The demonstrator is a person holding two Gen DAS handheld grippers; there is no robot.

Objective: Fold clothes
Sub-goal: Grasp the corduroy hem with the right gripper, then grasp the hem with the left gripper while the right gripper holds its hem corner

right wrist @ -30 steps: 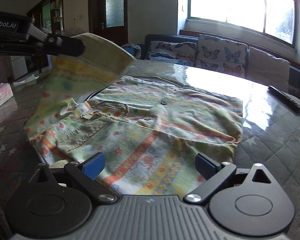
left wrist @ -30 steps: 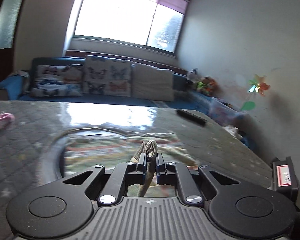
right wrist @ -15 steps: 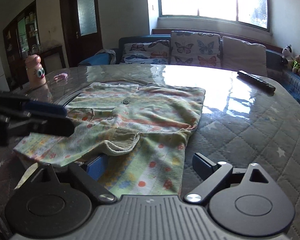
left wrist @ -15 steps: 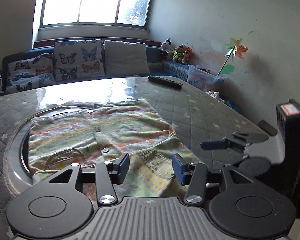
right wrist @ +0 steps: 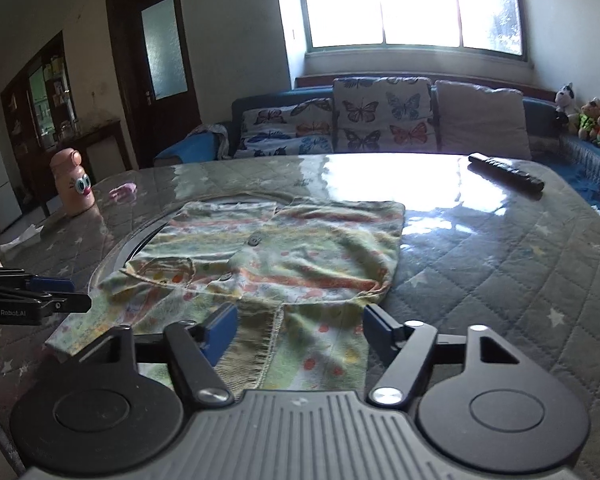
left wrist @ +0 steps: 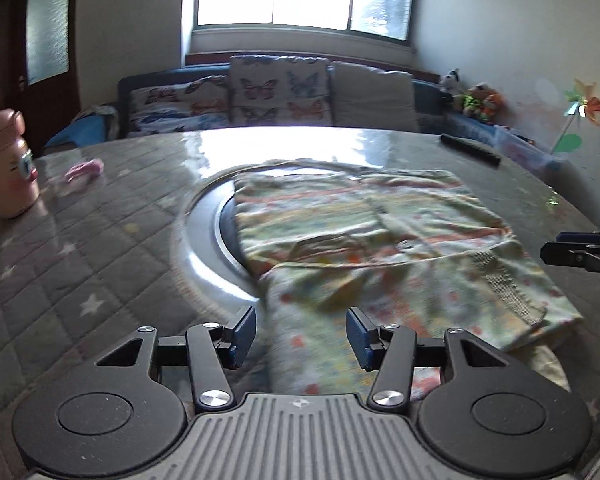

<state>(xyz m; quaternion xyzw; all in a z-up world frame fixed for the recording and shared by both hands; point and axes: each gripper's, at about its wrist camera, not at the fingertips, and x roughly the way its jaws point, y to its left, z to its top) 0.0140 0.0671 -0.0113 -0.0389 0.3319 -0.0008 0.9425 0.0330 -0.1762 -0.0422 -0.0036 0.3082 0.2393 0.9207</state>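
My left gripper (left wrist: 301, 334) has let go: a second ago its blue pads were pinched on a fold of cloth held up in the air, and now they stand half apart with nothing pressed between them, hovering low over the near edge of the pale green, orange-striped and dotted cotton baby shirt (left wrist: 379, 240). The sleeve I was carrying now lies folded across the shirt body, its ribbed cuff (left wrist: 507, 280) flat toward the shirt's right side.

My right gripper (right wrist: 298, 326) was spread wide a moment ago; its jaws are closing now, and the shirt's near hem with its stitched seam (right wrist: 274, 340) lies between and under the pads. They do not press on it yet, so I count nothing as gripped. Each gripper shows at the edge of the other's view, so they flank the shirt's near end.

The shirt rests in the middle of the grey quilted star-print tablecloth under clear plastic (right wrist: 499, 280), partly over a round dark inset ring (left wrist: 204, 256). Toward the far right edge sits a black remote control (right wrist: 507, 174); at the far left edge stand a pink cartoon-faced bottle (right wrist: 72, 186) and a small pink scrap (right wrist: 122, 191), all well apart from the shirt.

I judge one sleeve fold done. The next step looks like taking the near hem with both grippers and folding it toward the collar; the loose sleeve could slide if I lift unevenly.
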